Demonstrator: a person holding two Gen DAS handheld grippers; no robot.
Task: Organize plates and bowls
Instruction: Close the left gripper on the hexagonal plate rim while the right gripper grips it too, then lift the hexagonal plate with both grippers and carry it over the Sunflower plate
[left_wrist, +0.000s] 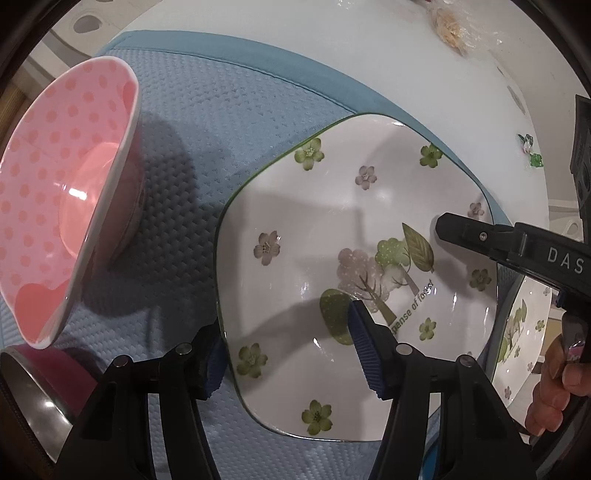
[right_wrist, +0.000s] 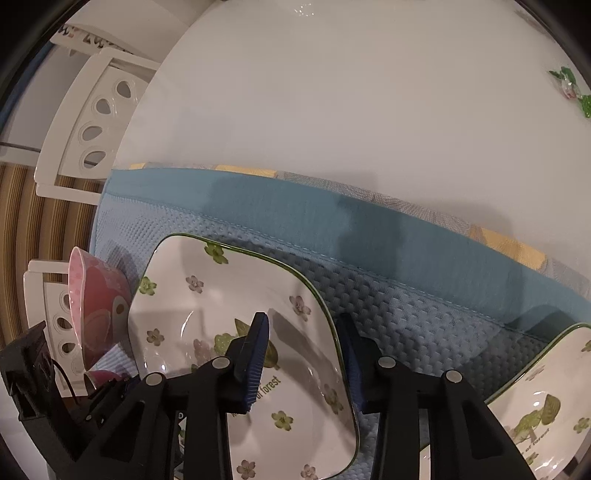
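The left gripper (left_wrist: 291, 343) straddles the near-left rim of the square white floral ceramic plate (left_wrist: 332, 229), jaws spread. The right gripper (right_wrist: 306, 354) likewise brackets its opposite edge (contact unclear). At ten o'clock on the blue textured mat (left_wrist: 207, 122) tilts a pink polka-dot bowl (left_wrist: 55, 192).

Right gripper (right_wrist: 303, 354) open astride floral plate (right_wrist: 207, 314) edge on blue mat (right_wrist: 406, 295), second plate (right_wrist: 554, 398) at right edge, pink bowl (right_wrist: 98, 314) at left.

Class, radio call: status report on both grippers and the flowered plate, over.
Left gripper and right gripper both open, each straddling a rim of the flowered plate. Plate on blue mat. Pink bowl tilted alongside; second flowered plate beside it.
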